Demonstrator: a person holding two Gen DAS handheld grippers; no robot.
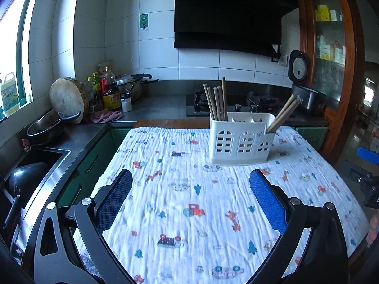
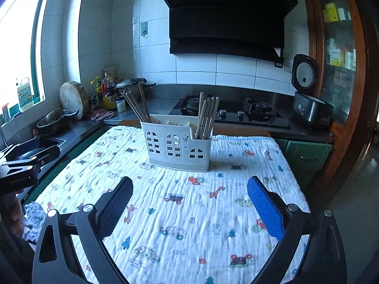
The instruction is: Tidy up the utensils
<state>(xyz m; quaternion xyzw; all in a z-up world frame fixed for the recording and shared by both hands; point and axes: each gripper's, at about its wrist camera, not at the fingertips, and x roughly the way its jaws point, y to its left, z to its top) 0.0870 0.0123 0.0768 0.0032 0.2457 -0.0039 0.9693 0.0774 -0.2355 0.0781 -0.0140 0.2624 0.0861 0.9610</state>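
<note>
Inspection of the tabletop [image 1: 189, 213]: it is covered by a white printed cloth [image 2: 189, 213], and toward its far end stands a white perforated utensil holder [image 1: 240, 139] with several compartments. One bundle of wooden chopsticks [image 1: 216, 101] stands fairly upright in the holder's left end compartment; a second bundle [image 1: 283, 114] sits in the right end compartment, leaning well out to the right in the left wrist view. The middle compartments appear empty, though their depths cannot be seen. The left tool [image 1: 190, 187] has its jaws spread wide with nothing between them, only cloth below; the right tool [image 2: 190, 194] is likewise wide open and empty. Both are on the near side of the holder, well apart from it, pointed toward it and angled downward. Judgement: the step in hand is the approach to the chopsticks, with no utensil yet taken. To do it well, each tool should come in above the holder's rim and close on the upper shafts of one bundle, not the tips, so the sticks stay together. The holder looks light and may slide or tip on the loose cloth if a bundle is dragged sideways, so lifting straight along the sticks' own lean is advisable, with one tool steadying if needed
</note>
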